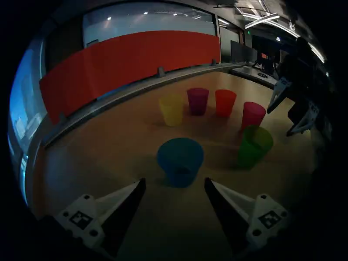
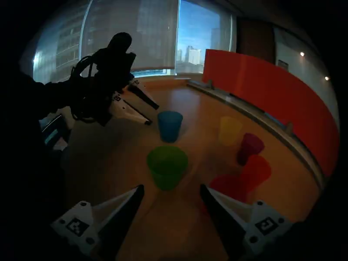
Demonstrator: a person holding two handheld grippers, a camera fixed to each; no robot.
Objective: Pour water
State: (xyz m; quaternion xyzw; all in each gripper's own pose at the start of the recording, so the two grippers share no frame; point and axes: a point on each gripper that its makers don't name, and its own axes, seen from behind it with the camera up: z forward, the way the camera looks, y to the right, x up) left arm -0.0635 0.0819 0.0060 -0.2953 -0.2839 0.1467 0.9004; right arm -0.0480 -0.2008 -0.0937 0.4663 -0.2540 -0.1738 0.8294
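While six coloured cups stand upright on a wooden desk (image 1: 108, 148), the blue cup (image 1: 180, 161) sits nearest the left hand-held gripper (image 1: 174, 180), just ahead of its fingertips and centred on the gap between them, with neither finger touching it. That tool is released, its two fingers spread wide and grasping nothing. The green cup (image 2: 167, 166) stands likewise before the right hand-held gripper (image 2: 172, 187), just beyond its tips and in line with the gap; this one too is spread wide and empty. In the left gripper view the green cup is to the right of the blue one and slightly farther off, the two standing apart. Behind them a yellow cup (image 1: 171, 110), a purple cup (image 1: 198, 100), an orange-red cup (image 1: 225, 102) and a pink cup (image 1: 252, 114) form a loose arc, the pink one just behind the green. Whether any cup holds water cannot be told in the dim light. In the right gripper view a person's hand (image 2: 100, 82), dark against a bright window (image 2: 195, 39), holds the left tool with its fingers aimed toward the blue cup. A long red partition (image 1: 130, 61) runs along the desk's far edge.
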